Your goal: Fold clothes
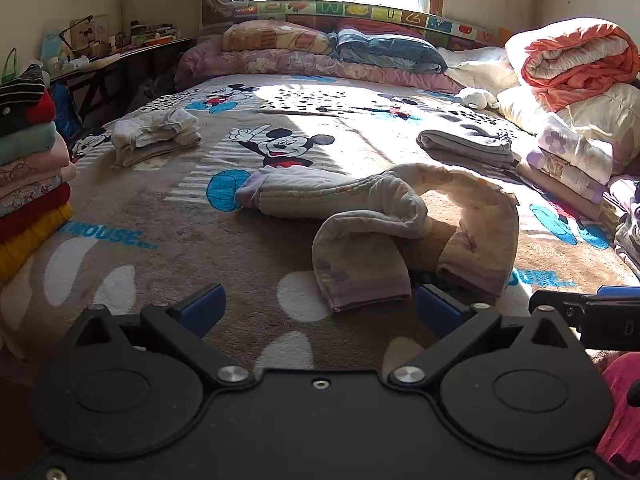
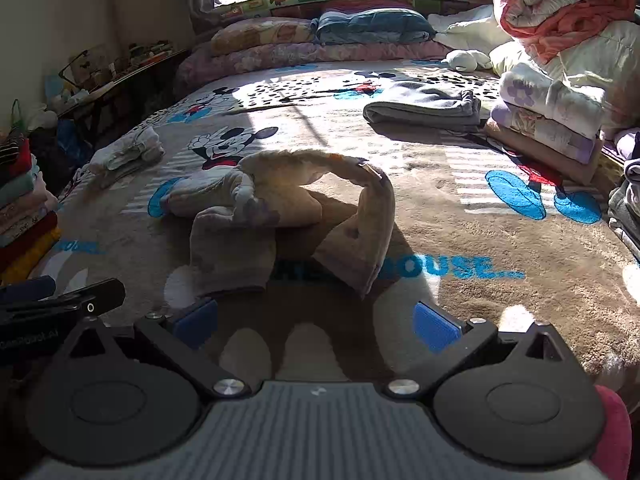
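A pale beige, lilac-patterned pair of padded trousers [image 1: 360,208] lies crumpled on the cartoon-mouse bed blanket [image 1: 168,208], its two legs bent toward me with the cuffs close to my fingers. My left gripper [image 1: 320,312] is open just short of the left cuff, holding nothing. In the right wrist view the same trousers [image 2: 280,204] lie ahead of my right gripper [image 2: 316,326], which is open and empty above the blanket [image 2: 460,208]. The right gripper's body shows at the right edge of the left wrist view.
A stack of folded clothes [image 1: 28,168] stands at the left edge. Small folded white garments [image 1: 156,134] and a folded grey garment [image 1: 468,144] lie farther up the bed. Piled quilts [image 1: 576,80] and pillows [image 1: 320,52] line the right side and the head.
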`<action>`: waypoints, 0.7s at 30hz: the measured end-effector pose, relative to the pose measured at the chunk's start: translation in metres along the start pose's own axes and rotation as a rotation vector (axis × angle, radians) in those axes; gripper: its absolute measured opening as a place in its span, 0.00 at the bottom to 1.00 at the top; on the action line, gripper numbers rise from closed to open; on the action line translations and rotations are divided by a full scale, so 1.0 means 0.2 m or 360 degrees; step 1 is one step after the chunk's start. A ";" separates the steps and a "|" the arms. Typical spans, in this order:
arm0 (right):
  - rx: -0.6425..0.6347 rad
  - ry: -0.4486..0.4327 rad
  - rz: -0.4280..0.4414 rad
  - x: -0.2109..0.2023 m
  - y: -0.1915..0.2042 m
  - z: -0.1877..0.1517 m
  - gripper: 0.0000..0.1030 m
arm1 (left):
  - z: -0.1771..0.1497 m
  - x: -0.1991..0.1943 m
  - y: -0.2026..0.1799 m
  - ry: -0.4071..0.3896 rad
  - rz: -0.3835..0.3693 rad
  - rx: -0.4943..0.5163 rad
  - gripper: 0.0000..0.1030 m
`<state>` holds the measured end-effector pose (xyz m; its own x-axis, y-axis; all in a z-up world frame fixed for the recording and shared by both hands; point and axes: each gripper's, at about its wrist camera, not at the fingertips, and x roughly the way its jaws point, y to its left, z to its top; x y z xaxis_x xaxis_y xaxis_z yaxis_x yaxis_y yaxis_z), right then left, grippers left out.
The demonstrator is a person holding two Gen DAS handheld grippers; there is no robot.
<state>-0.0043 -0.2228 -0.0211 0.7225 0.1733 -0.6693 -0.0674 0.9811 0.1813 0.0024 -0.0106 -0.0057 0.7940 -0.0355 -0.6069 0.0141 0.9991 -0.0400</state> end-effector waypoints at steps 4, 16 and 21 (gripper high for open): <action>0.0005 0.0004 0.0004 0.00 -0.01 0.00 1.00 | 0.00 0.00 0.00 0.0003 -0.0001 -0.0001 1.00; 0.0007 0.0007 0.0004 0.00 -0.01 0.00 1.00 | 0.00 0.00 0.00 -0.0004 -0.0003 -0.0004 1.00; 0.0008 0.0011 0.0005 0.00 -0.01 -0.01 1.00 | 0.00 -0.01 0.00 -0.0004 -0.0005 0.0000 1.00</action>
<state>-0.0052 -0.2242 -0.0224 0.7177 0.1769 -0.6735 -0.0662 0.9802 0.1869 0.0012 -0.0103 -0.0056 0.7953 -0.0389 -0.6049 0.0170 0.9990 -0.0418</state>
